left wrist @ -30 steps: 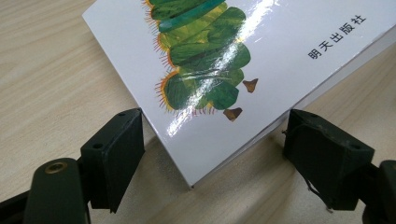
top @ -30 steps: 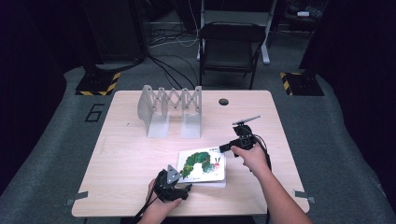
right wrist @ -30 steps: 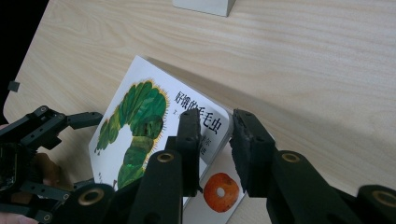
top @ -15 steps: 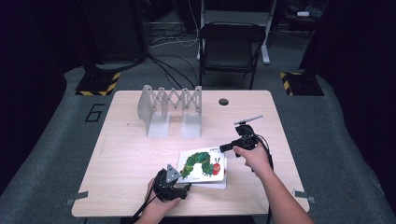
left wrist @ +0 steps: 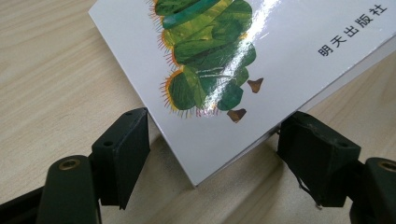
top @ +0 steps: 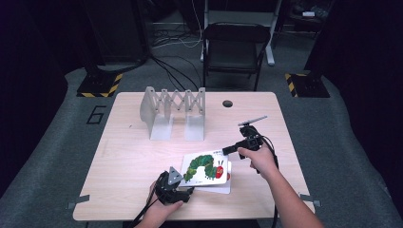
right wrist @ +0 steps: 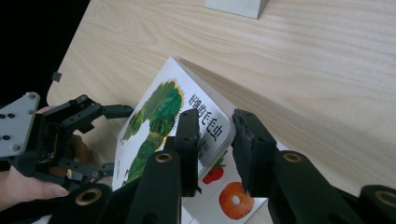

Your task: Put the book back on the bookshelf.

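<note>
The picture book [top: 205,169] lies near the front edge of the pale wood-grain table [top: 128,156], its glossy white cover with a green caterpillar raised off a second page showing red and orange fruit. The right gripper [right wrist: 212,154] pinches the raised cover's edge between its 2 black jaws, which have just eased slightly apart. The left gripper [left wrist: 212,158] sits at the book's near corner, jaws spread on either side of it and just closing a little, apparently without pressing. Behind stands a white, zigzag-ribbed folding rack [top: 173,111], its slots seemingly bare
</note>
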A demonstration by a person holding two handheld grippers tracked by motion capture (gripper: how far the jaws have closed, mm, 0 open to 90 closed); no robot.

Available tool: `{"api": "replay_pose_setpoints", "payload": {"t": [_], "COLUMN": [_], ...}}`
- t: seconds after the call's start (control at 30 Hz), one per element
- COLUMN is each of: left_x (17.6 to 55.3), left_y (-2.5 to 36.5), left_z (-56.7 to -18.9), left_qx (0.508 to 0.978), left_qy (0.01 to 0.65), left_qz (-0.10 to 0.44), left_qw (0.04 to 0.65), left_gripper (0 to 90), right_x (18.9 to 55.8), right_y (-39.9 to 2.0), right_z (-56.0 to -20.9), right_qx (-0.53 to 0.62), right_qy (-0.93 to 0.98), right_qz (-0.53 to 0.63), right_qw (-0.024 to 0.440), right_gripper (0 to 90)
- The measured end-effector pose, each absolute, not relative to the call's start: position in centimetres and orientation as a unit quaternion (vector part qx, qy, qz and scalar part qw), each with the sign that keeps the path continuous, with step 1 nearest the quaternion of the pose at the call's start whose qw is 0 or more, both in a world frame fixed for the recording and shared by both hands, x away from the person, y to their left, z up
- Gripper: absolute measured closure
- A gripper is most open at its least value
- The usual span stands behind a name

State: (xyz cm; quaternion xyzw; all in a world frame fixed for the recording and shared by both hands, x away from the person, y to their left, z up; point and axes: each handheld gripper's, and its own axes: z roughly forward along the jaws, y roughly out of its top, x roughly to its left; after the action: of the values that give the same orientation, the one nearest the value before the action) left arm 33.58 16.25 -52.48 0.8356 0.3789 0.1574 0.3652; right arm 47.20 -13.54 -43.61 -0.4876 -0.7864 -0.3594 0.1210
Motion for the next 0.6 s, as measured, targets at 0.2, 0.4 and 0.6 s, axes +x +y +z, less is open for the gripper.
{"api": "replay_pose_setpoints", "payload": {"t": [0.2,0.4,0.6], "left_x": [33.6,33.6,33.6], "left_y": [16.2,16.2,16.3], "left_z": [-52.5,-52.5,-52.5], "left_qx": [0.836,0.837,0.840], "left_qy": [0.379,0.376,0.372], "left_qz": [0.161,0.163,0.163], "left_qw": [0.363,0.362,0.360], "left_gripper": [26.6,26.6,26.6], "right_x": [47.8,48.3,48.8], "right_y": [-13.1,-13.0,-12.3], "right_z": [-43.9,-43.7,-43.2], "right_qx": [-0.496,-0.504,-0.511], "right_qy": [-0.790,-0.788,-0.797], "right_qz": [-0.339,-0.323,-0.288], "right_qw": [0.124,0.142,0.143], "right_gripper": [66.9,65.2,65.4]}}
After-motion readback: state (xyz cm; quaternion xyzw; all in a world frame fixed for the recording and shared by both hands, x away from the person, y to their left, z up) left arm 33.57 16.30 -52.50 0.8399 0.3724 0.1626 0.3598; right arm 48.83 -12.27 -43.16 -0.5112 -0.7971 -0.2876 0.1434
